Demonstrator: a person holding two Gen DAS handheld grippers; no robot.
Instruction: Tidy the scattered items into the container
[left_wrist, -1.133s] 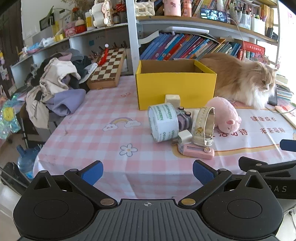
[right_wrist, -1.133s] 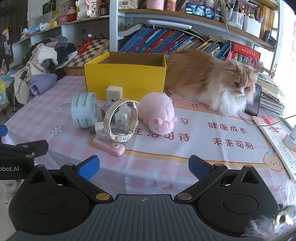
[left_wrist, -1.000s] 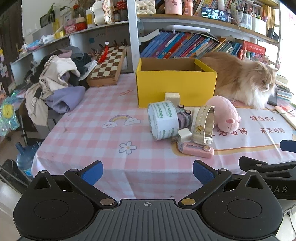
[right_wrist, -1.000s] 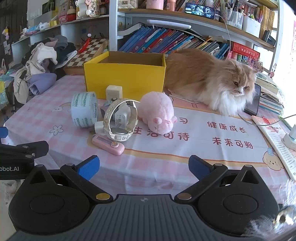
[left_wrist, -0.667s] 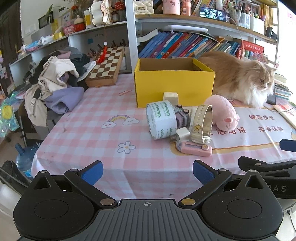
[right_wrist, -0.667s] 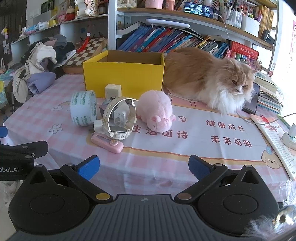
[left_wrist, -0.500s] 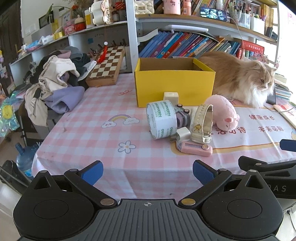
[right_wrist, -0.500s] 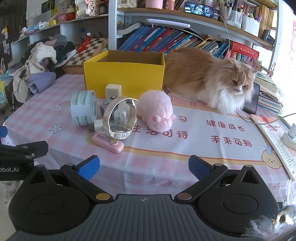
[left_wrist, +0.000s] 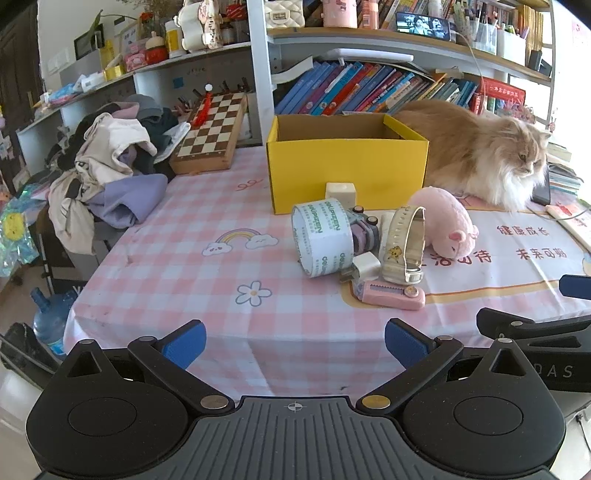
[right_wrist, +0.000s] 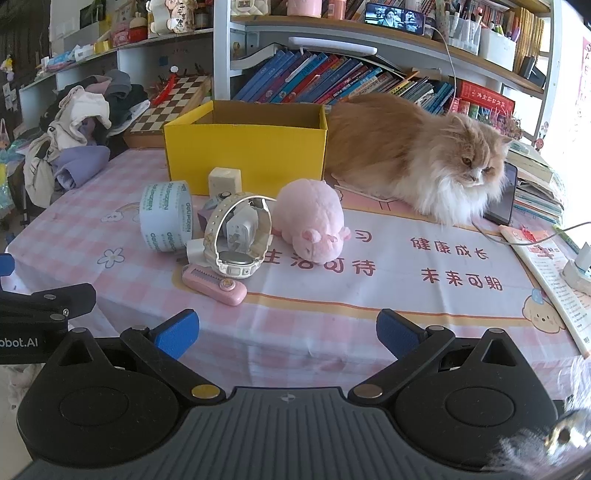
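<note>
An open yellow box (left_wrist: 347, 168) (right_wrist: 245, 157) stands on the table. In front of it lies a cluster: a tape roll (left_wrist: 321, 236) (right_wrist: 165, 216), a cream cube (left_wrist: 340, 192) (right_wrist: 224, 180), a cream watch (left_wrist: 404, 245) (right_wrist: 236, 236), a white charger (left_wrist: 365, 266) (right_wrist: 242, 225), a purple object (left_wrist: 364, 230), a pink flat case (left_wrist: 391, 294) (right_wrist: 214, 284) and a pink plush pig (left_wrist: 445, 221) (right_wrist: 312, 219). My left gripper (left_wrist: 293, 338) and right gripper (right_wrist: 284, 328) are open and empty at the table's near edge.
A long-haired orange cat (left_wrist: 476, 155) (right_wrist: 413, 155) lies right of the box. A chessboard (left_wrist: 212, 133) and a heap of clothes (left_wrist: 110, 170) are at the back left. Books (right_wrist: 543, 184), a phone (right_wrist: 502, 199) and a cable are at the right. Bookshelves stand behind.
Both views have shifted only slightly. The items, the box and both grippers' jaws are unchanged. The cat has turned its head a little.
</note>
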